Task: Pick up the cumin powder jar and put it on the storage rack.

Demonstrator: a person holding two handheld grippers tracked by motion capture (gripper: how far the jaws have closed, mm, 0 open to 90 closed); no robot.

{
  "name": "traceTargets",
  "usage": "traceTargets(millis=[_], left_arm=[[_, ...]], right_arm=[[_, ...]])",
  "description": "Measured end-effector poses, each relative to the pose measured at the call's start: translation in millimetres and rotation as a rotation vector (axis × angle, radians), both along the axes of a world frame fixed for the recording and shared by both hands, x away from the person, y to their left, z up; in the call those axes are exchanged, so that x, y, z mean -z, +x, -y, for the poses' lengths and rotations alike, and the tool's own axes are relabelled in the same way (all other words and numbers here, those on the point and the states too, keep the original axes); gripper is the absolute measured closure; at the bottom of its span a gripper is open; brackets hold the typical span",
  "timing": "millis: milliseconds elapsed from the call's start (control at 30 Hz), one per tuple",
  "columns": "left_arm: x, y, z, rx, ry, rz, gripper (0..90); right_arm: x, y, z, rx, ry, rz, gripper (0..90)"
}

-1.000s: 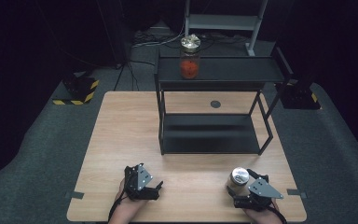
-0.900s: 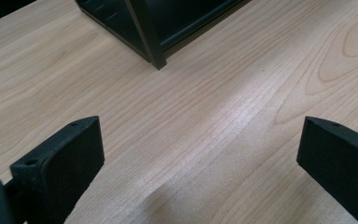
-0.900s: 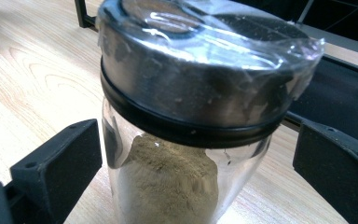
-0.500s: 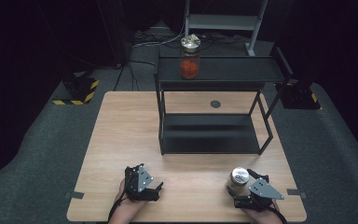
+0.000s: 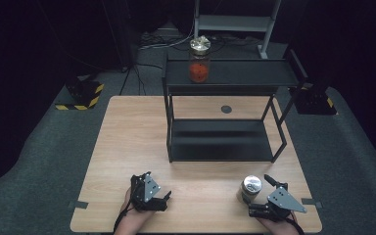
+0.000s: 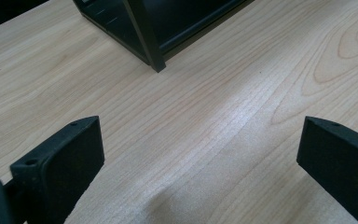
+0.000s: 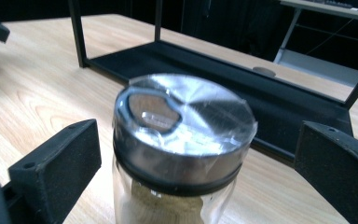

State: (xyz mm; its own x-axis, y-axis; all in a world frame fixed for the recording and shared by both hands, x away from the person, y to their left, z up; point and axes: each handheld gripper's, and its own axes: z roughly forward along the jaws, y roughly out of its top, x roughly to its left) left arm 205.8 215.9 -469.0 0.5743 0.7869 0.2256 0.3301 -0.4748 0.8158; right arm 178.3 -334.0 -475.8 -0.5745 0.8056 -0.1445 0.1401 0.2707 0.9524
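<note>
Right now your right gripper [image 7: 196, 154] stands with jaws spread wide around the clear glass jar with a shiny metal lid [image 7: 182, 135], low right in the high view, neither jaw touching it. Your left gripper [image 6: 200, 154], lower left, gapes over bare light wooden table [image 6: 223, 93], near the black metal shelf rack [image 6: 154, 28].

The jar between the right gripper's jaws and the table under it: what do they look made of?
The jar: clear body, probably glass, and a shiny brushed-metal-looking lid under wrinkled clear film. The table: pale wood-grain top, solid or laminate unclear.
</note>
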Motion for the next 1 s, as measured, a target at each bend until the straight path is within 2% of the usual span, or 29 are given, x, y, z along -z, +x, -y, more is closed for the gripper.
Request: traceTargets(millis=[200, 400, 633, 900, 1000], left_arm=[[0.4, -0.7, 0.9, 0.003, 0.005, 0.004, 0.9], [0.7, -0.6, -0.3, 0.004, -0.001, 0.005, 0.9], [1.0, -1.0, -0.4, 0.006, -0.001, 0.007, 0.9], [1.2, -1.3, -0.5, 0.007, -0.001, 0.009, 0.9], [1.2, -1.4, -0.5, 0.008, 0.0, 0.01, 0.9]], right_arm=[[-1.0, -1.5, 1.7, -0.009, 0.017, 0.013, 0.0], [-0.7, 0.1, 3.8, -0.022, 0.062, -0.004, 3.5], [1.7, 3.2, 5.3, -0.028, 0.093, -0.029, 15.7], [6.2, 6.5, 9.2, -0.054, 0.108, -0.031, 32.9], [6.7, 6.8, 9.6, -0.055, 0.108, -0.03, 33.8]])
